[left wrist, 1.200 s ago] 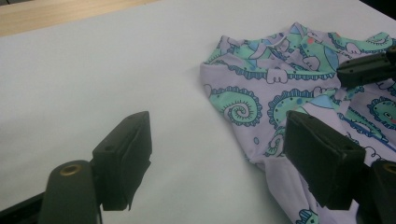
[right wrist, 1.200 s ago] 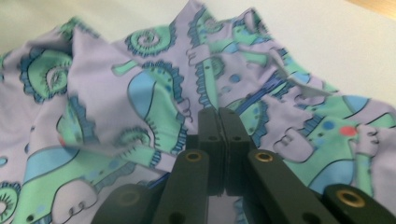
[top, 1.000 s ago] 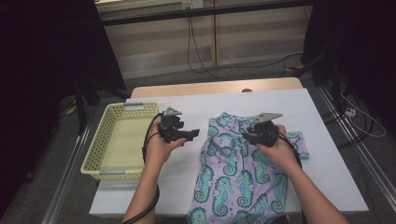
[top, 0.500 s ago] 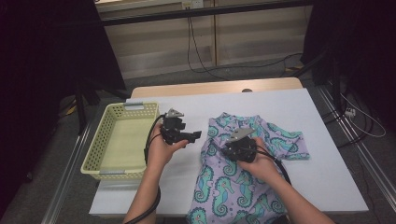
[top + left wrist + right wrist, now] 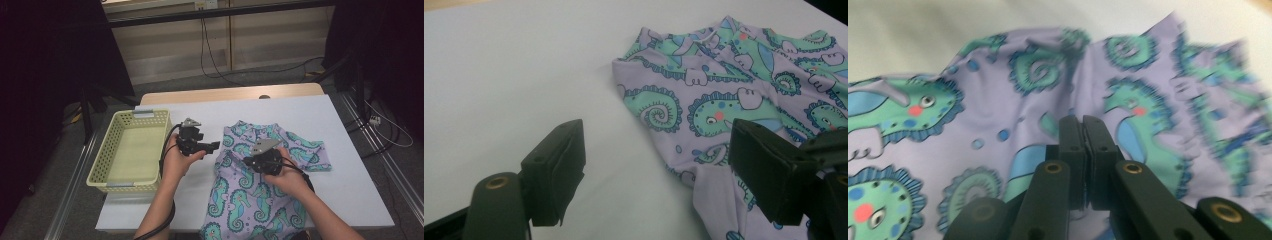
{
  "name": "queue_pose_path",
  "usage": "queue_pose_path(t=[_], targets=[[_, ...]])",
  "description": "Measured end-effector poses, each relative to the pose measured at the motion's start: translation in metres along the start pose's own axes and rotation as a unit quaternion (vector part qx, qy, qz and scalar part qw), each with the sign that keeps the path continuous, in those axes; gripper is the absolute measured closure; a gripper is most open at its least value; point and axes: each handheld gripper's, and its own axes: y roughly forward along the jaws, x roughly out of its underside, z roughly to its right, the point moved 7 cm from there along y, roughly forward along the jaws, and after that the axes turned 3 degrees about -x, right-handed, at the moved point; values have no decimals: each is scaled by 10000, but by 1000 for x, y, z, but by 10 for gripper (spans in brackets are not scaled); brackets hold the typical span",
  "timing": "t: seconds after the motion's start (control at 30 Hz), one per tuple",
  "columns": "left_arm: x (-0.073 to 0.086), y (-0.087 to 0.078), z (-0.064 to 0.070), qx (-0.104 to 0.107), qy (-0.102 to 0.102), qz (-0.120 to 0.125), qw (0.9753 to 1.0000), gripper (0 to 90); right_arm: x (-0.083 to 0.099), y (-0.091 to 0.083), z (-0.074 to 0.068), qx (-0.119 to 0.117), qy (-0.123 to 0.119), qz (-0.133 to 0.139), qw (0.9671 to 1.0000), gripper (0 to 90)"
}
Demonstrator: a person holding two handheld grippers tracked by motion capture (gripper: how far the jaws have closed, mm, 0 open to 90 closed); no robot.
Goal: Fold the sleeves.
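The table (image 5: 320, 115), covered in white, carries a yellow basket (image 5: 131, 150) at its left edge and a seahorse-print shirt (image 5: 295, 150) spread from the middle to the near edge. The basket stands apart from the shirt. The left gripper (image 5: 212, 146) hovers between them, its jaws spread wide with nothing between. The right gripper (image 5: 246, 161) sits over the shirt's middle. The right gripper view shows its jaws pressed together on a fold of cloth, a detail that the hand hides in the high view.
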Motion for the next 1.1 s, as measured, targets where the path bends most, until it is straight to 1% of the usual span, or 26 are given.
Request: queue_pose_path(t=[0.07, 0.1, 0.13, 0.17, 0.2, 0.23, 0.27, 0.3, 0.33, 0.4, 0.43, 0.47, 0.5, 0.57, 0.63, 0.67, 0.7, 0.73, 0.8, 0.87, 0.9, 0.93, 0.97, 1.03, 1.07, 1.1], targets=[[1, 5, 1, 9, -23, -12, 10000, 236, 9, 8, -3, -5, -101, -266, 9996, 884], [2, 7, 1, -10, -26, -13, 10000, 246, 8, 8, -3, 10, -107, -183, 9998, 884], [3, 9, 3, -3, -77, -14, 10000, 248, 8, 7, -4, -60, -83, -151, 9998, 883], [3, 12, 4, -14, -110, 57, 9999, 251, 8, 5, -5, -100, -77, -142, 9998, 881], [4, 14, 4, -27, -108, 31, 9999, 256, 9, 3, -5, -115, -58, -152, 9998, 866], [6, 17, 5, -19, -69, -28, 10000, 257, 9, 2, -5, -109, 3, -126, 9999, 831], [8, 19, 5, -32, -76, -31, 10000, 266, 10, 0, -4, -100, 38, -109, 9999, 810], [10, 22, 6, -4, -83, -91, 9999, 280, 10, -1, -2, -83, 72, -85, 9999, 786], [14, 24, 8, 53, -67, -198, 9998, 293, 10, -1, -1, -66, 135, -32, 9999, 723], [18, 28, 10, 43, -6, -254, 9997, 350, 8, -4, 1, -62, 244, 96, 9996, 649], [20, 29, 11, 85, -39, -281, 9996, 362, 6, -6, 2, -40, 283, 164, 9995, 602], [21, 30, 12, 97, -39, -326, 9994, 398, 5, -7, 3, 1, 322, 220, 9992, 555], [22, 30, 13, 75, -48, -323, 9994, 411, 5, -9, 4, 20, 329, 274, 9991, 542], [23, 31, 16, 163, -42, -360, 9992, 474, 4, -14, 6, 94, 408, 345, 9985, 461], [25, 33, 17, 127, -3, -412, 9991, 520, 5, -18, 10, 166, 468, 389, 9980, 417], [27, 34, 18, 170, 20, -471, 9987, 562, 6, -21, 12, 210, 510, 422, 9976, 375], [29, 35, 19, 194, 58, -535, 9984, 581, 6, -23, 15, 267, 569, 452, 9970, 354], [31, 37, 19, 155, 65, -592, 9981, 619, 7, -25, 17, 296, 608, 473, 9966, 350], [33, 40, 21, 207, 1, -602, 9980, 664, 9, -30, 22, 372, 723, 546, 9952, 326], [33, 41, 20, 108, 68, -596, 9981, 723, 11, -37, 27, 449, 799, 592, 9940, 315], [34, 41, 21, 128, -10, -611, 9980, 751, 13, -40, 29, 473, 840, 625, 9934, 309], [34, 41, 21, 115, 0, -624, 9980, 812, 14, -44, 31, 496, 891, 650, 9927, 303], [34, 41, 21, 98, 5, -624, 9980, 847, 17, -47, 33, 520, 913, 679, 9921, 303], [32, 41, 19, 52, -4, -650, 9979, 870, 22, -54, 36, 602, 954, 689, 9912, 297], [31, 41, 16, -9, 61, -646, 9979, 875, 24, -57, 38, 638, 983, 685, 9907, 297], [29, 40, 14, -12, 21, -651, 9979, 877, 27, -60, 39, 679, 1004, 685, 9903, 297]])
